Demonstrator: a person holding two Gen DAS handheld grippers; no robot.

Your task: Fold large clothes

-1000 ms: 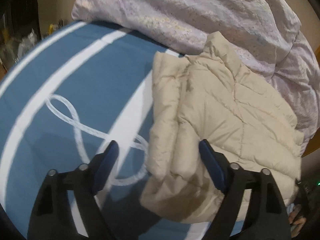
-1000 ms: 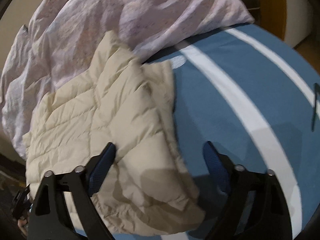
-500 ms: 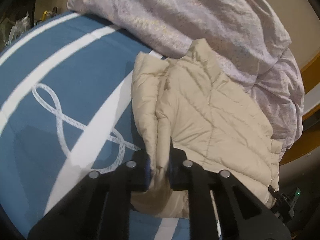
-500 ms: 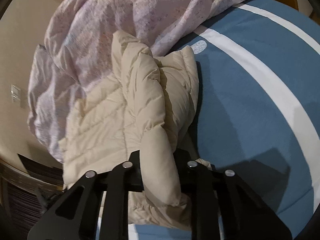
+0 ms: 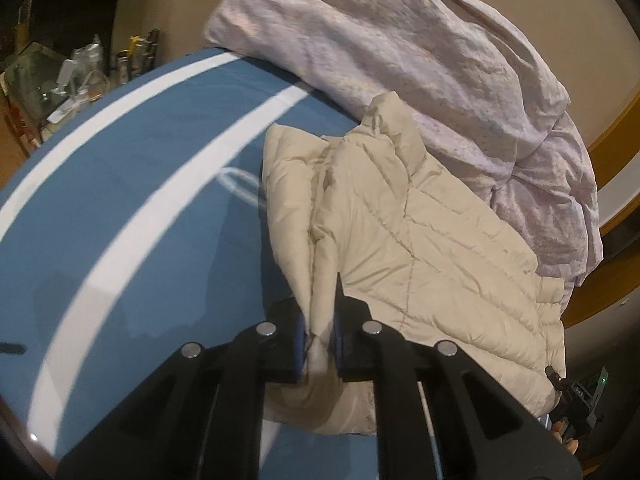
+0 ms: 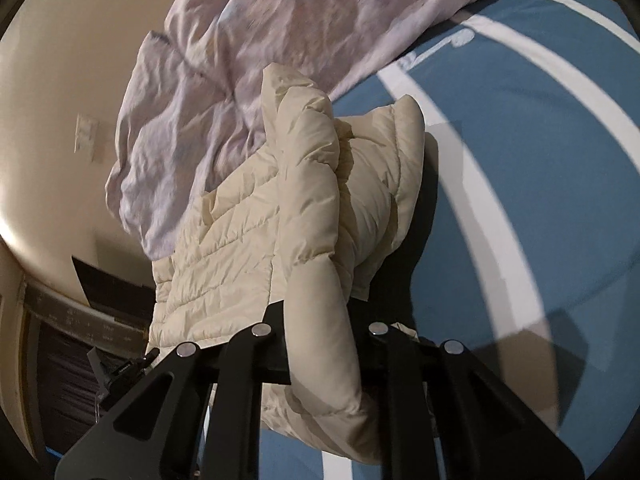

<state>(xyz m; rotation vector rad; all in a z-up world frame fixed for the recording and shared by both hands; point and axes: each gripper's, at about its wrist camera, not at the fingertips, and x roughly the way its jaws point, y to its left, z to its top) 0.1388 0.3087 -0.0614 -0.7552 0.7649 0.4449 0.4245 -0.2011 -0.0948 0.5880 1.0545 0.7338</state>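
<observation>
- The left gripper (image 5: 318,334), whose jaws stood wide apart a second ago, is now clamped on a thin fold of the cream puffer jacket (image 5: 420,240).
- The right gripper (image 6: 324,344), likewise open before, now pinches a thick padded roll of the jacket (image 6: 304,184).
- The jacket lies on the blue bedspread (image 5: 120,208) at 3 o'clock in the left view, its gripped edge now raised.
- The crumpled lilac duvet (image 5: 400,48) stays piled at 12 o'clock, touching the jacket's collar.
</observation>
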